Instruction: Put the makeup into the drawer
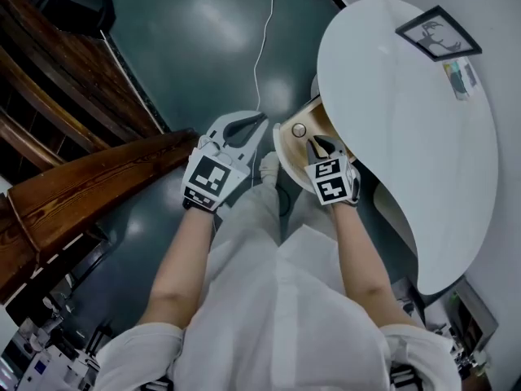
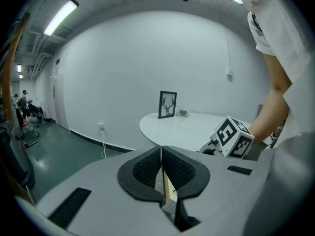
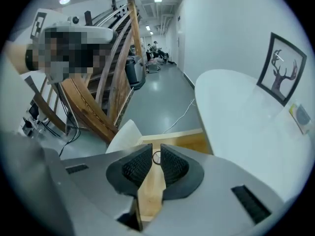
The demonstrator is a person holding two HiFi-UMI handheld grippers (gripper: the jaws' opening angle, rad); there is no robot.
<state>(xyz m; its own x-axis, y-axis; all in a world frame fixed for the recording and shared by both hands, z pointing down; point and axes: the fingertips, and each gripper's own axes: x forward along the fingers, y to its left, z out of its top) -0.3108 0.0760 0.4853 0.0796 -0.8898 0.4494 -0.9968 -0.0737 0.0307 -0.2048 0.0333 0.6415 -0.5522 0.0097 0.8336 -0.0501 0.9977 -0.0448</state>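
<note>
We see the makeup [image 1: 299,129], a small round compact with a pale, shiny lid and a thin dark rim. It lies flat on the light wooden floor of the open drawer [image 1: 320,120]. The drawer is pulled out from under the white table [image 1: 407,120], and in the head view it sits at about one o'clock from the middle of the picture. The right gripper [image 1: 320,147] hangs over the drawer pointing steeply down, and the compact shows at about eleven o'clock from its tips, apart from them. In the right gripper view we look through a narrow gap between its jaws. The pads stand slightly apart with nothing between them, and the compact shows as a small dark-rimmed ring on the wood just past the tips. The left gripper [image 1: 254,123] is at about nine o'clock from the drawer, over the dark green floor [image 1: 187,31] and beside the person's leg. Its own view shows its jaws pressed together and holding nothing. On the far end of the table, at about one o'clock, we see a black picture frame [image 1: 438,32] with a deer drawing.
</note>
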